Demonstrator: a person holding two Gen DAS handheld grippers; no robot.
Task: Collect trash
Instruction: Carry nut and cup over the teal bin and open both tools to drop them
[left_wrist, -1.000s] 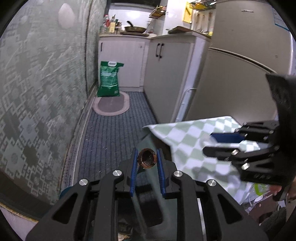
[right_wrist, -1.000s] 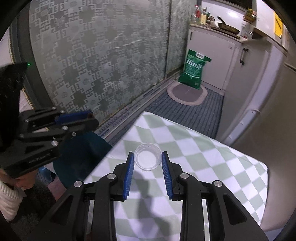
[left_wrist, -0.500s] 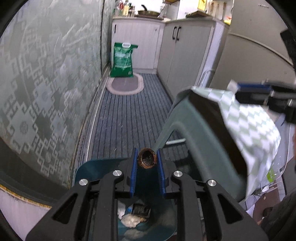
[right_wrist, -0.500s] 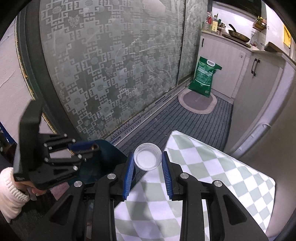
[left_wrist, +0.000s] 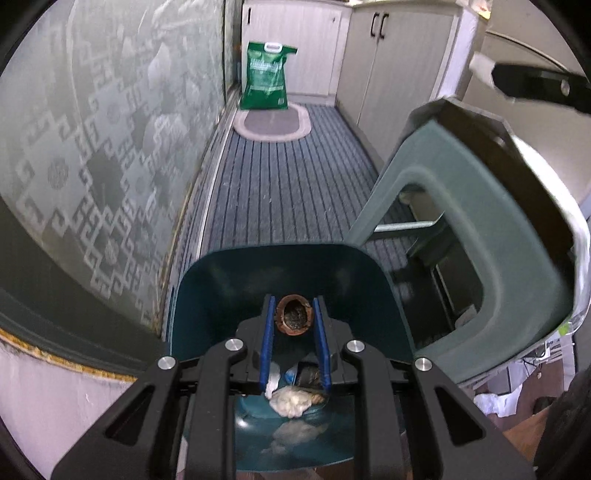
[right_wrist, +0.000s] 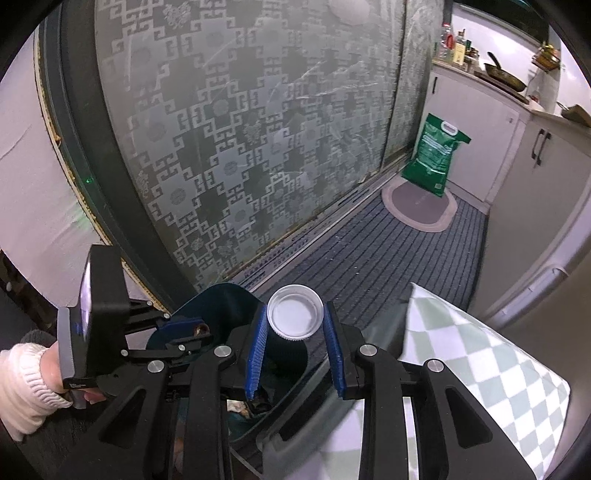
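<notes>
Left gripper (left_wrist: 294, 321) clamps a walnut shell (left_wrist: 294, 319) above the bin (left_wrist: 207, 295); only this view shows trash (left_wrist: 291, 400) inside. Right gripper (right_wrist: 295, 332) clamps a lid (right_wrist: 294, 316) over the bin rim, beside the checkered bench (right_wrist: 480, 354).

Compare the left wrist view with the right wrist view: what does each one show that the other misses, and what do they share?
Only the left wrist view shows the trash already lying in the bin and the underside of the green stool.

Only the right wrist view shows the white lid gripped by the right gripper, the checkered cloth, and the person's left hand.

Both show the dark teal trash bin, the left gripper shut on a walnut shell, the green bag and the striped floor mat.
</notes>
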